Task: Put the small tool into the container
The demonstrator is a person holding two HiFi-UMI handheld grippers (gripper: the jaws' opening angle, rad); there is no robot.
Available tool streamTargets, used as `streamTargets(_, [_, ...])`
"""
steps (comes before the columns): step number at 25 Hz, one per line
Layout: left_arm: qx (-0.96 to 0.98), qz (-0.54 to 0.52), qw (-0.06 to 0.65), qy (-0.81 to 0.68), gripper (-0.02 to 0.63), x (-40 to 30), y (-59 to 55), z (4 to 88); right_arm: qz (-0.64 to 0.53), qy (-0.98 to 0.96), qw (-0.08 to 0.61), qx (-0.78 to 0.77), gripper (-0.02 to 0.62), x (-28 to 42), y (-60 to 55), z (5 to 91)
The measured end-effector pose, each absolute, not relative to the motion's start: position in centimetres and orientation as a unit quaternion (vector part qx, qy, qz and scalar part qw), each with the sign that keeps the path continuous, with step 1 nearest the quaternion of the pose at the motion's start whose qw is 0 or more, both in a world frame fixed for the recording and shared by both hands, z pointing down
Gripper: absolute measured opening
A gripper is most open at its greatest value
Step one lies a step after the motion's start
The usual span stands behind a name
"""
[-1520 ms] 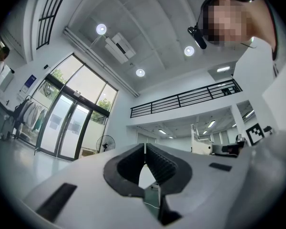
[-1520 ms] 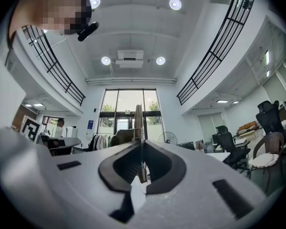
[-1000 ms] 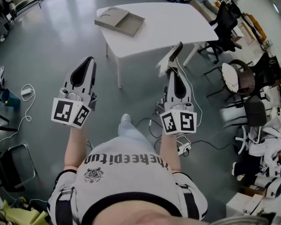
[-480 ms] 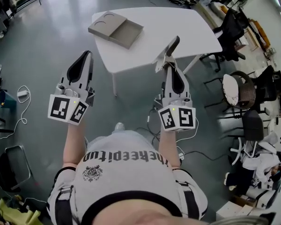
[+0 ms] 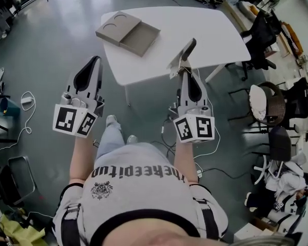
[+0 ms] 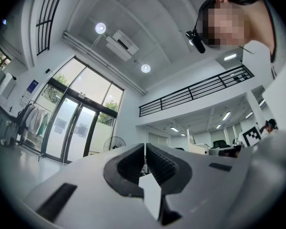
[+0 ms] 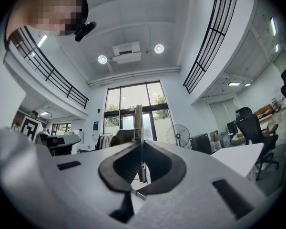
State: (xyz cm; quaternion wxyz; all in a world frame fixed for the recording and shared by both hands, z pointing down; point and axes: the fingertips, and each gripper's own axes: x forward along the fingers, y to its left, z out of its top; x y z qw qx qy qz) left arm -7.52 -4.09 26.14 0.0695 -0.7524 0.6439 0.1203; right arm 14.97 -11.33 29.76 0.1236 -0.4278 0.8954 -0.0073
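Note:
A small tool [image 5: 184, 55] with a black handle and a flat metal blade sticks up from my right gripper [image 5: 185, 74], which is shut on it. In the right gripper view the tool [image 7: 138, 123] shows edge-on, rising between the jaws of the right gripper [image 7: 141, 162]. The container, a shallow grey tray [image 5: 127, 32], lies on the near left part of a white table [image 5: 195, 24], ahead of both grippers. My left gripper [image 5: 94, 61] is shut and holds nothing; in its own view the left gripper [image 6: 145, 149] points up at the ceiling.
Office chairs [image 5: 262, 29] and a round wicker chair [image 5: 266, 99] stand to the right of the table. Cables [image 5: 25, 104] trail over the grey floor at left, and more cables lie near the person's feet [image 5: 111, 121].
The table and tray have come nearer and shifted slightly as the person steps forward. Both grippers keep their pose, the right still shut on the tool.

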Motion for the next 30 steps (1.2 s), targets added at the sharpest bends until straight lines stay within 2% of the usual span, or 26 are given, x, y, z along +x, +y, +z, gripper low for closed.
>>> streamTargets(9, [-0.772, 0.120, 0.065, 0.621, 0.014, -9.7, -11.0, 26.7, -0.005, 0.889, 0.116, -0.443, 0.003, 12.4, -16.8, 30.3])
streamTargets(21, [-0.800, 0.106, 0.050, 0.588, 0.014, -16.5, -24.3, 27.2, -0.024, 0.875, 0.096, -0.473, 0.003, 5.0, -28.9, 31.8])
streamTargets(30, [-0.817, 0.096, 0.036, 0.567, 0.014, -20.2, -30.2, 28.1, -0.047, 0.869, 0.025, -0.492, 0.003, 0.1, -34.5, 36.4])
